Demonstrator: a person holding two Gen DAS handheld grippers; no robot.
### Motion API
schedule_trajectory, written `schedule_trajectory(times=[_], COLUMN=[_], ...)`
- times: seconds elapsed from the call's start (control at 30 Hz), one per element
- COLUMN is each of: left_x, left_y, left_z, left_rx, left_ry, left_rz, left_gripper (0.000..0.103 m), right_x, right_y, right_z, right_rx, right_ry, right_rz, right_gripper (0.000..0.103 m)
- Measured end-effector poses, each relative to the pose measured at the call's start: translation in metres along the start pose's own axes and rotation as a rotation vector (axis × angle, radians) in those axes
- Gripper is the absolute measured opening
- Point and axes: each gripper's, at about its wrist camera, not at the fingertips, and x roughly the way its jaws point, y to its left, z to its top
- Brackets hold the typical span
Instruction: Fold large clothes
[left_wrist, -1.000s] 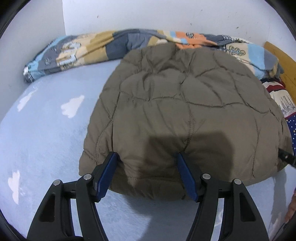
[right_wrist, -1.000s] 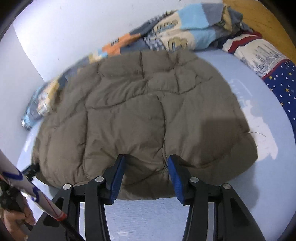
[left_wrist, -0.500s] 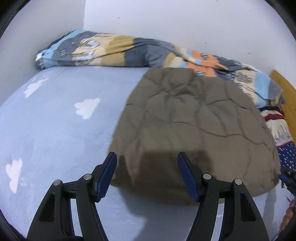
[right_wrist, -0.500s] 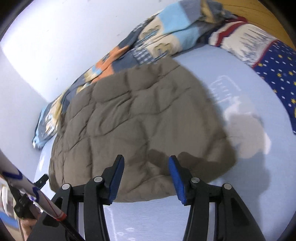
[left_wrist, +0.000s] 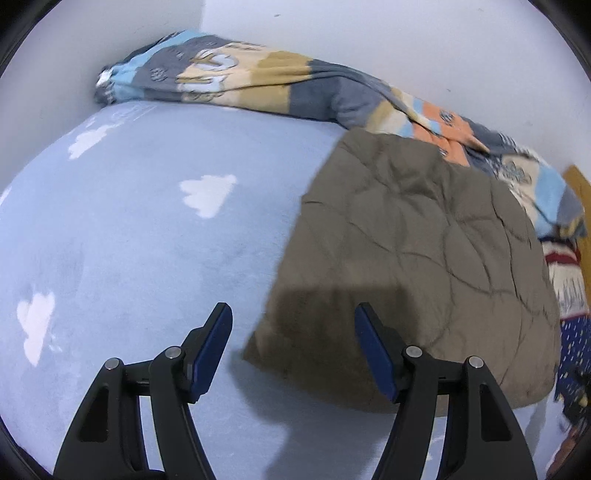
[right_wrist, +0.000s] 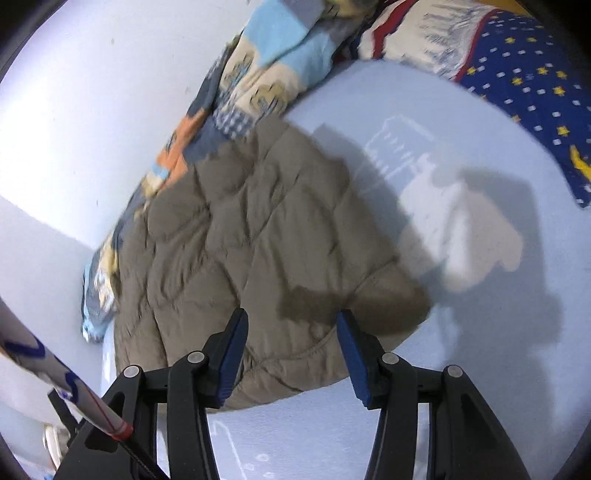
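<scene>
Jacket (left_wrist: 417, 258) lies flat — both grippers' fingers (right_wrist: 232, 354) parted, gripping nothing.

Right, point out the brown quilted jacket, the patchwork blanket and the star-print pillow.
brown quilted jacket (left_wrist: 417, 251): left wrist view, middle of its quilted top.
patchwork blanket (left_wrist: 229, 79): left wrist view, beige patch along the wall.
star-print pillow (right_wrist: 532, 92): right wrist view, blue starred part.

A brown quilted puffer jacket (left_wrist: 417, 258) lies folded into a puffy, roughly square bundle on the light-blue cloud-print bed sheet (left_wrist: 147, 229), its far edge touching a patchwork blanket (left_wrist: 258, 81).
</scene>
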Motion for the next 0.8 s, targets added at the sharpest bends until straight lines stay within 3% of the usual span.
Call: schedule_trajectory(times=[0.07,0.27,0.47,0.8], left_x=[0.003,0.01,0.011,0.023], left_y=[0.013,0.043,0.051,0.04], left_z=[0.001,-0.005,-0.009,-0.011], left_rx=[-0.063,-0.26,-0.319,-0.312], left_ry=[0.043,0.135,0.148,0.154], left_rz=[-0.04,-0.133,-0.147,-0.182], left_gripper=[0.068,0.068,0.068,0.068], right_x=[-0.009,-0.007,0.0,0.006], right_y=[-0.01,-0.048,-0.071,-0.069], right_z=[0.002,-0.003,-0.016,-0.017], right_rx=[0.043,0.22,0.364,0.387], right_ry=[-0.027,0.005,0.035,0.028], right_rz=[-0.029,-0.008,0.053,0.065], right_gripper=[0.07,0.074,0.077,0.08])
